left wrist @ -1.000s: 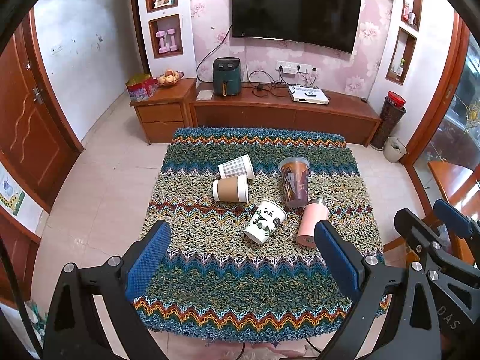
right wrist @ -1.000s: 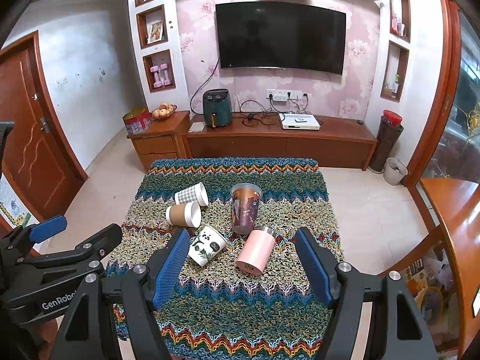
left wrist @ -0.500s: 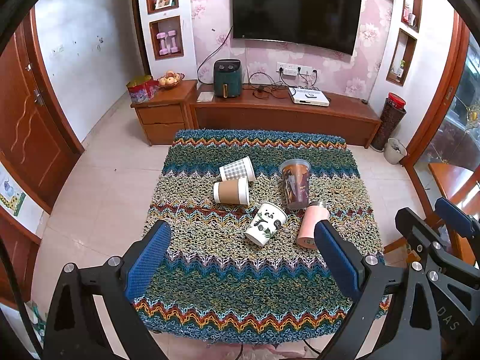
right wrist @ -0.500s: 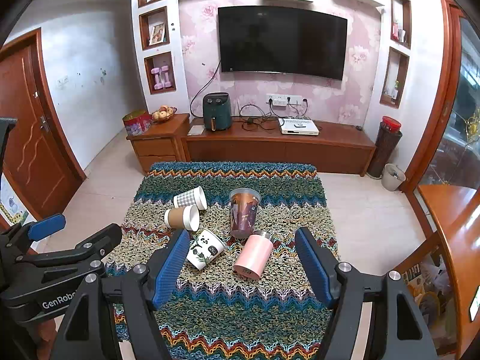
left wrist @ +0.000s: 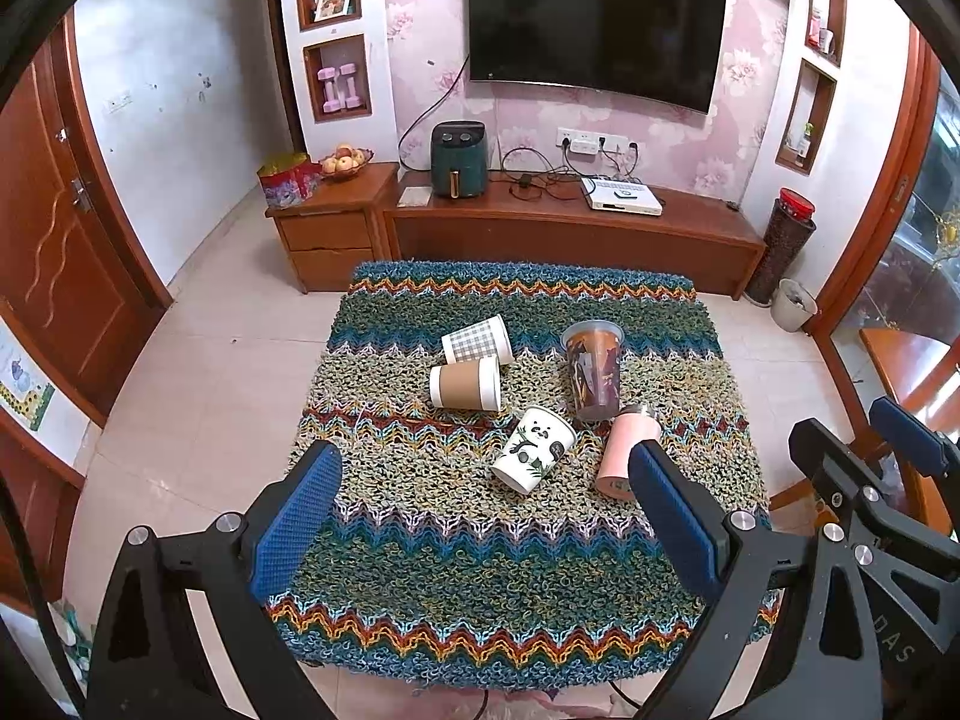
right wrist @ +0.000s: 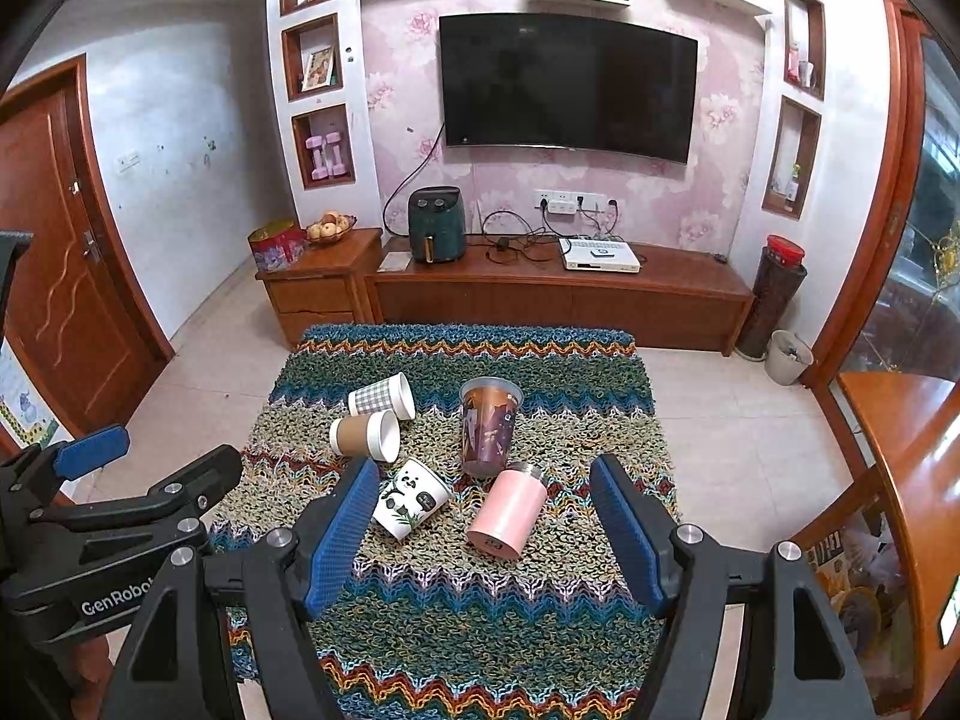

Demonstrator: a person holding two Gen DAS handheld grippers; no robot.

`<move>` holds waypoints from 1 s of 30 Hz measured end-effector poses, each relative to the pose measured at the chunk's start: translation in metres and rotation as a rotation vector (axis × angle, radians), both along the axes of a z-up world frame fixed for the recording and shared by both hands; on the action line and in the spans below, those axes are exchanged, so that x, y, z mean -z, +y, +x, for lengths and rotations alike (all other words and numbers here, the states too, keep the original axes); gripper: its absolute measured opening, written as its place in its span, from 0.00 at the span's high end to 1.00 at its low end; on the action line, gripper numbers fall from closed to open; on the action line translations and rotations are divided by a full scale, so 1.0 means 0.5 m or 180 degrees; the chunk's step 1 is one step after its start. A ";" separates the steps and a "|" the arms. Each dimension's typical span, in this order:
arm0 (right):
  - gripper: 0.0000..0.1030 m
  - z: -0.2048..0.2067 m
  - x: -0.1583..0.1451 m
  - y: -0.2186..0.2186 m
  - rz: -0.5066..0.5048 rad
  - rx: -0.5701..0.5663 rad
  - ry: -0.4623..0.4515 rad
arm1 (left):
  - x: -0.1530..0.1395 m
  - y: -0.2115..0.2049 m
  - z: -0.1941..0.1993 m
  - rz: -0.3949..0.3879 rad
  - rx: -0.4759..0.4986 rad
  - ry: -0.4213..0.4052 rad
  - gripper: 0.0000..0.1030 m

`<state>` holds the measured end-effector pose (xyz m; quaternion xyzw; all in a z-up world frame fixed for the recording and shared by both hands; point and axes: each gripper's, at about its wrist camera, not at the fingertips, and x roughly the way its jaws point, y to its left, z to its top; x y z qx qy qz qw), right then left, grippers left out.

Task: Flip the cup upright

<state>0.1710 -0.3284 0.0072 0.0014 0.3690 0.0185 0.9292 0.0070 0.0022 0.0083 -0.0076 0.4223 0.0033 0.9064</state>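
Note:
Several cups sit on a table covered by a knitted zigzag cloth. A checked cup, a brown sleeved cup, a panda cup and a pink tumbler lie on their sides. A dark printed plastic cup stands upright. My left gripper is open and empty above the near cloth. My right gripper is open and empty, with the panda cup and pink tumbler between its fingers in view, farther off. The dark cup stands behind them.
A wooden TV cabinet with an air fryer stands beyond the table, under a wall TV. A door is at left. A bin and tall dark container stand at right. Tiled floor surrounds the table.
Both grippers have drawn back and risen slightly, so the table and cups sit a little lower and farther in view. The cups have not moved.

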 end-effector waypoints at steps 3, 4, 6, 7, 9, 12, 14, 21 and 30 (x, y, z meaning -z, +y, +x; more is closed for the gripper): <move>0.29 0.001 0.001 0.000 -0.0004 0.0003 -0.0003 | 0.000 -0.004 -0.001 0.0012 -0.0005 -0.0015 0.06; 0.29 0.000 0.001 0.001 -0.0003 0.0004 -0.0002 | 0.000 -0.005 -0.001 0.0013 -0.0004 -0.0018 0.06; 0.29 0.001 0.003 -0.001 -0.0010 0.0011 -0.0008 | -0.002 -0.005 0.003 0.0020 -0.0003 -0.0021 0.06; 0.29 0.000 0.003 -0.001 -0.0017 0.0017 -0.0012 | 0.001 -0.008 -0.001 0.0017 -0.0008 -0.0022 0.06; 0.29 0.002 0.003 -0.005 -0.0038 0.0039 -0.0034 | 0.002 -0.008 -0.001 0.0018 -0.0004 -0.0018 0.06; 0.29 0.005 0.001 -0.011 -0.0044 0.0089 -0.0065 | 0.000 -0.008 0.003 0.0025 -0.0006 -0.0016 0.06; 0.29 0.008 0.003 -0.012 -0.0054 0.0092 -0.0059 | -0.002 -0.008 0.007 0.0028 -0.0006 -0.0015 0.06; 0.29 0.016 0.015 -0.014 -0.0068 0.0107 -0.0033 | 0.023 -0.014 0.011 0.0039 -0.0005 0.0006 0.06; 0.29 0.031 0.035 -0.006 -0.0115 0.0122 -0.0003 | 0.043 -0.014 0.026 0.0046 0.0029 0.0018 0.06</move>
